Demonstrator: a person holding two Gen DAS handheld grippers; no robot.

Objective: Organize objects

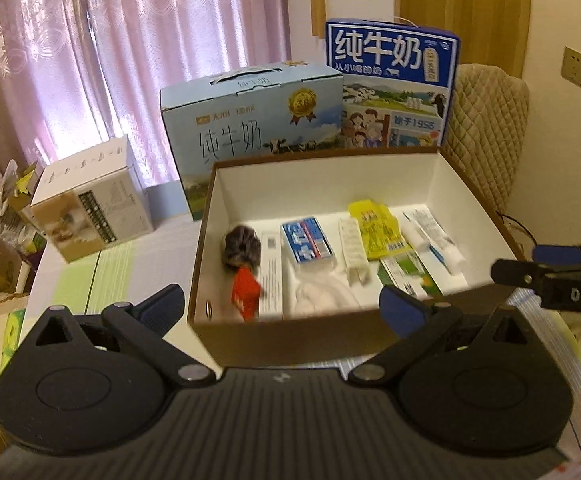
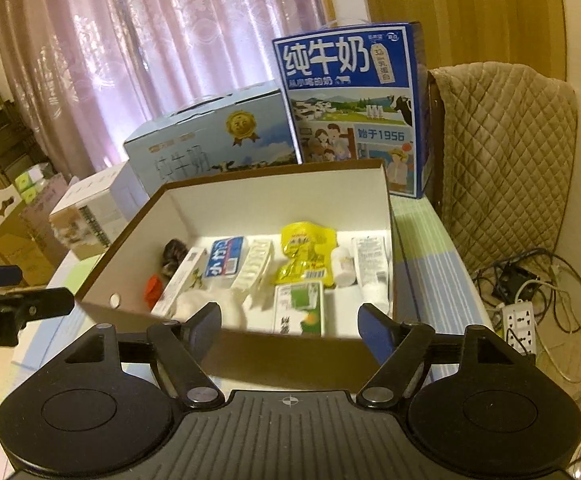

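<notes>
Open box (image 1: 290, 340) just beyond both spread, seemingly empty grippers (image 1: 282, 304) (image 2: 286, 320).

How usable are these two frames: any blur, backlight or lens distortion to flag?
Left wrist view: the open box bows with fisheye distortion, the red packet is smeared, and the curtain is backlit. Right wrist view: the same warping, soft print on the yellow pouch, and dark corners.
</notes>
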